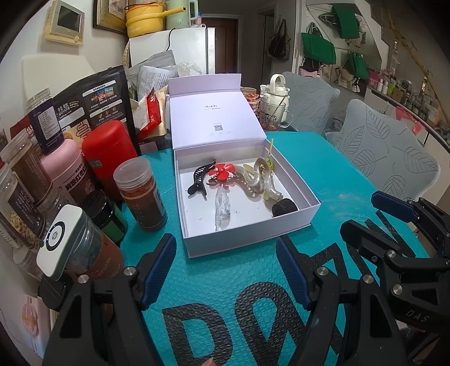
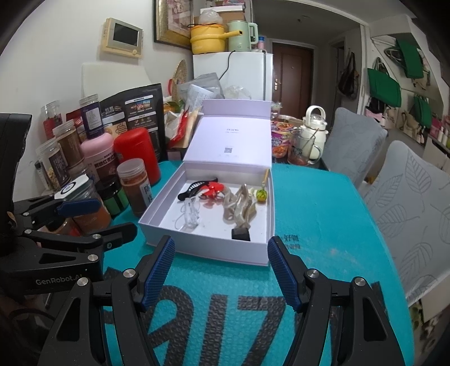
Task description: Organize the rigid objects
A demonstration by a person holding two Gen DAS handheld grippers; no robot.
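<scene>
1. "GenRobot.AI" printed in white on left gripper body.
2. "QUAKER" on black pouch.
3. "DAS" on right gripper body.
4. Large black letters "DA" on teal mat.
5. QR code inside white box lid; unreadable.

A white fridge stands against the back wall, with a yellow pot and a pale green kettle on top. Left of the fridge hang a framed picture and a small wall screen. Right of it is a dark brown door, then green bags hanging on the wall. Two grey leaf-patterned chairs stand nearer, below the bags.
</scene>
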